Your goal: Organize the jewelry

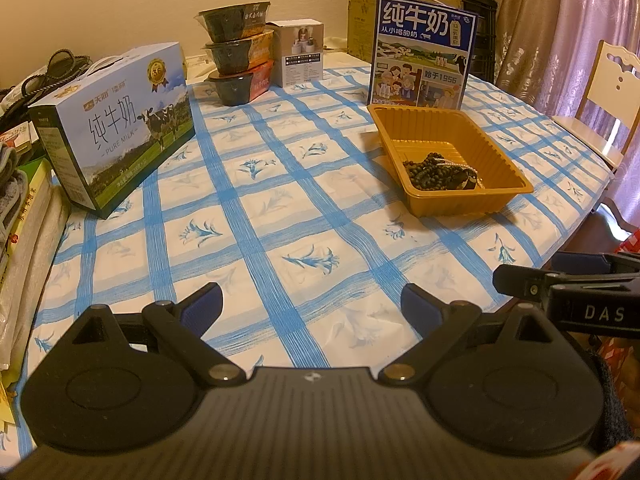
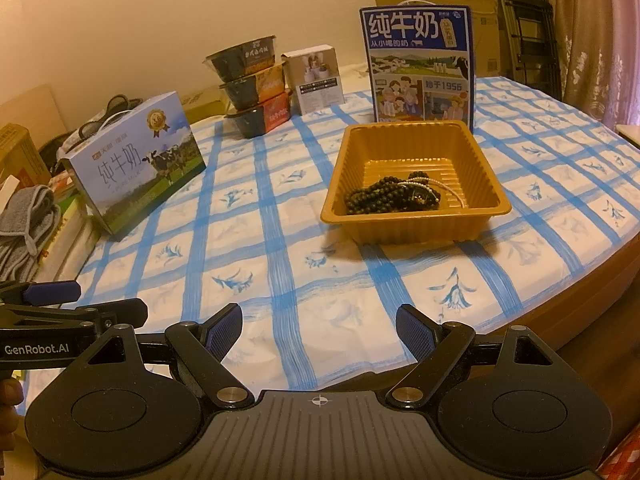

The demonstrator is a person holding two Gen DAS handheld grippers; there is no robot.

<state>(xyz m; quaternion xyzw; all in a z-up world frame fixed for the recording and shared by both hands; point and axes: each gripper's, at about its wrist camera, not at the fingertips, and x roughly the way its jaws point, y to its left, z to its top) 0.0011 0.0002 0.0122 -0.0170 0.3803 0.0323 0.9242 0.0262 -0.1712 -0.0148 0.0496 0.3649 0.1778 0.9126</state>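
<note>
An orange plastic tray [image 1: 504,160] [image 2: 348,152] sits on the blue-checked tablecloth. Inside it lie dark beaded strands [image 1: 436,170] [image 2: 384,198] and a thin pale bead chain [image 2: 448,190]. My left gripper [image 1: 312,304] is open and empty above the table's near edge, well short of the tray. My right gripper [image 2: 320,328] is open and empty, also at the near edge, with the tray ahead of it. Each gripper shows at the side of the other's view: the right one in the left wrist view [image 1: 560,292], the left one in the right wrist view [image 2: 76,312].
A milk carton box [image 1: 116,128] [image 2: 136,164] lies at the left. A tall blue milk box [image 1: 424,52] [image 2: 420,64] stands behind the tray. Stacked food bowls [image 1: 240,52] [image 2: 256,88] and a small white box [image 1: 300,54] stand at the back. A chair [image 1: 600,96] stands right.
</note>
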